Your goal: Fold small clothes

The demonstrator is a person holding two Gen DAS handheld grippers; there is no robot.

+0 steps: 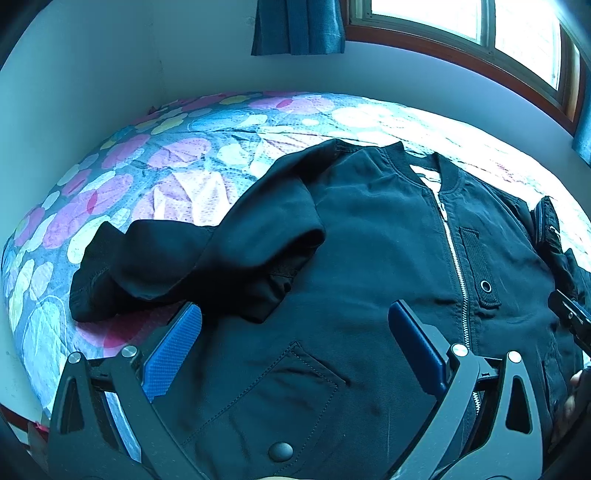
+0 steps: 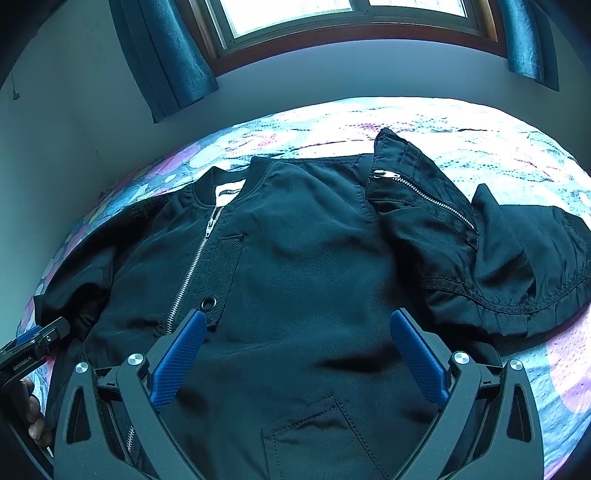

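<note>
A small black zip-up jacket (image 1: pixel 376 236) lies face up on a flowered bedspread (image 1: pixel 155 173), collar toward the wall. Its left sleeve (image 1: pixel 177 266) is bunched and bent beside the body. In the right wrist view the same jacket (image 2: pixel 295 266) shows its other sleeve (image 2: pixel 480 258), crumpled, with a zip pocket. My left gripper (image 1: pixel 295 314) hovers open over the lower left front, nothing between its blue pads (image 1: pixel 173 347). My right gripper (image 2: pixel 297 321) hangs open over the lower right front, also holding nothing.
The bed sits against a pale wall (image 1: pixel 110 66) under a wood-framed window (image 2: pixel 332 22) with blue curtains (image 2: pixel 166 55). The other gripper and a hand show at the view edges (image 2: pixel 33 350) (image 1: pixel 572 317). Bare bedspread lies left (image 1: pixel 55 258) and right (image 2: pixel 554 369) of the jacket.
</note>
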